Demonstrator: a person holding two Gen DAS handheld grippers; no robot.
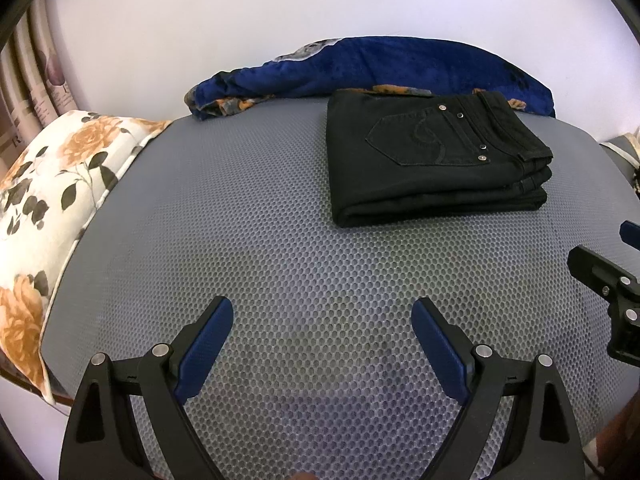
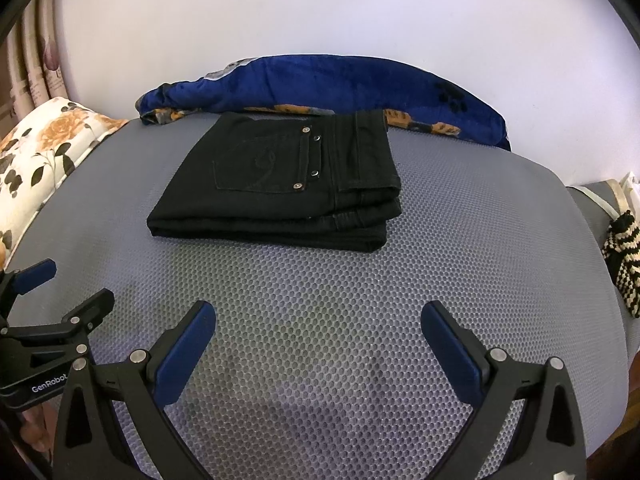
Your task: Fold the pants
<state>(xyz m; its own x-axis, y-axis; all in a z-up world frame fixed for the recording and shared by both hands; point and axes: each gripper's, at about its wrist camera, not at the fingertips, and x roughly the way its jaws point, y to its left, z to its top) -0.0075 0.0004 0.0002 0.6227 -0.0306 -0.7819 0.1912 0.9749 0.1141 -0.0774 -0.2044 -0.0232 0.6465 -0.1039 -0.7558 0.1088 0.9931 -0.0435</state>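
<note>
Black pants lie folded near the bed's far edge, ahead of both grippers.
Left gripper spread, empty, pants ahead-right; right gripper spread, empty, pants ahead-left; the stack's long axis runs left-right, neither gripper clearly nearer.

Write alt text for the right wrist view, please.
Black pants lie folded in a neat stack on a grey mesh mat, back pocket up. The right tongs hang open and empty in front; a blue blanket lies behind.
</note>
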